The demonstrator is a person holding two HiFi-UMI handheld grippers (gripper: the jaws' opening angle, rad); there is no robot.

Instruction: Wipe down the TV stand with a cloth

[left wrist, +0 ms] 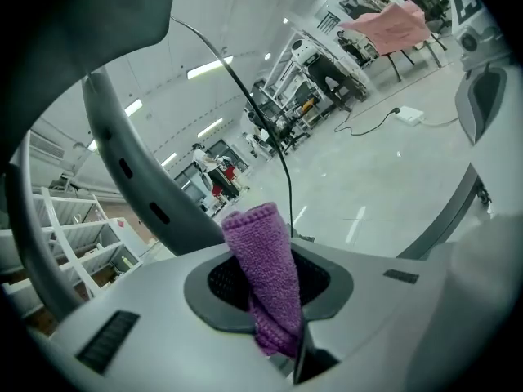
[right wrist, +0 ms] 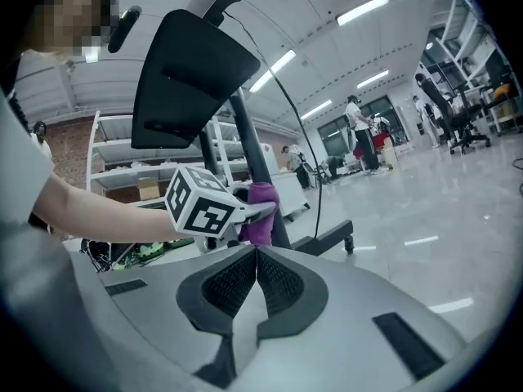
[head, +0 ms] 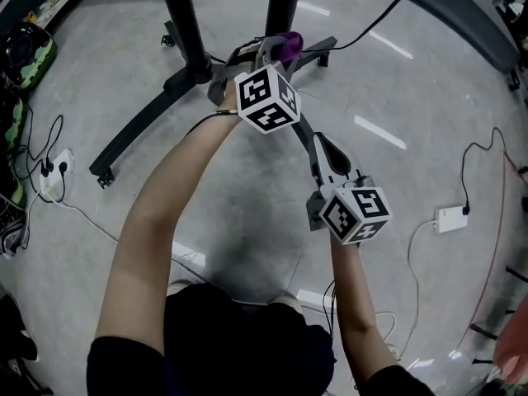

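The jaws of the left gripper (left wrist: pixel 275 288) are clenched on a purple cloth (left wrist: pixel 263 256), which stands up from between them as a folded roll. The jaws of the right gripper (right wrist: pixel 256 261) are pressed together, ribbed pads meeting, with nothing between them.

From the head view, the left gripper is held out ahead at arm's length, and the cloth's end is at the foot of one black post (head: pixel 283 2) of the TV stand (head: pixel 188 35) (whether it actually touches the post cannot be told). The right gripper sits nearer the person, lower and to the right, pointing up towards the left one.

The stand's black legs (head: pixel 136 143) spread over a glossy grey floor (head: pixel 247 188) and end in casters. A white power strip (head: pixel 450 219) with its cable lies well off to the right.
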